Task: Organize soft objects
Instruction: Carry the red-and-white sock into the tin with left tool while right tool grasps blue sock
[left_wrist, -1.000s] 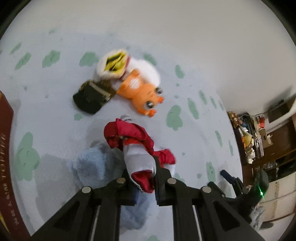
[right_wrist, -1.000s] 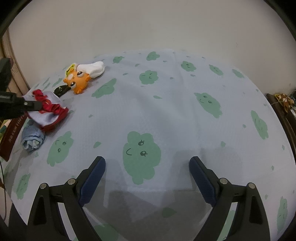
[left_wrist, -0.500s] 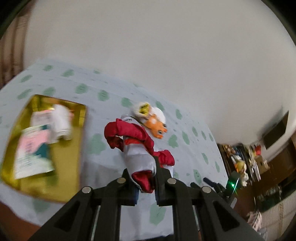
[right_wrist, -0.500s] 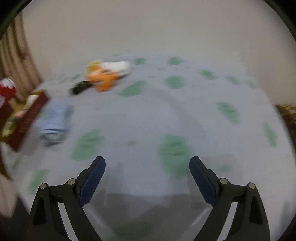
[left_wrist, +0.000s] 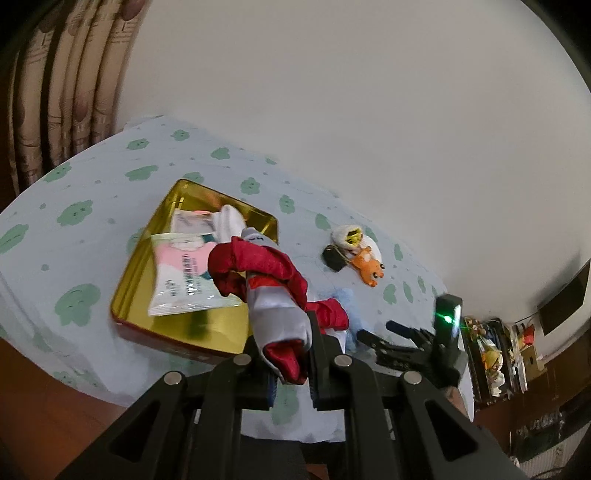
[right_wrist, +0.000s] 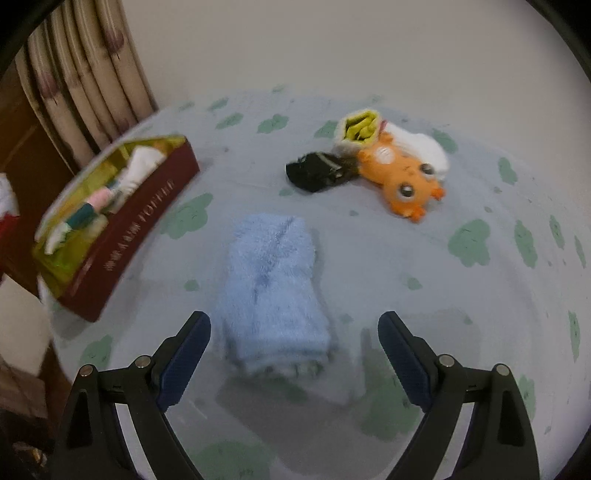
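My left gripper (left_wrist: 290, 363) is shut on a red and grey ruffled cloth piece (left_wrist: 271, 291), held in the air above the near right corner of a gold-lined tin box (left_wrist: 140, 295). The box holds a pink and white packet (left_wrist: 184, 275) and a white rolled cloth (left_wrist: 231, 221). In the right wrist view a folded light blue towel (right_wrist: 271, 291) lies on the bed just ahead of my open right gripper (right_wrist: 293, 350), nearer its left finger. An orange plush toy (right_wrist: 400, 179), a white and yellow sock (right_wrist: 360, 133) and a black pouch (right_wrist: 317, 171) lie farther back.
The bed is covered by a pale blue sheet with green cloud prints (right_wrist: 469, 242). The dark red tin box (right_wrist: 129, 229) stands at the bed's left edge near curtains (right_wrist: 92, 85). A wall runs behind the bed. Cluttered shelves (left_wrist: 498, 354) stand at the right.
My left gripper lifted the red and grey cloth off the bed and carried it over to the tin box. The right gripper swung left until the blue towel lay just ahead of its fingers.
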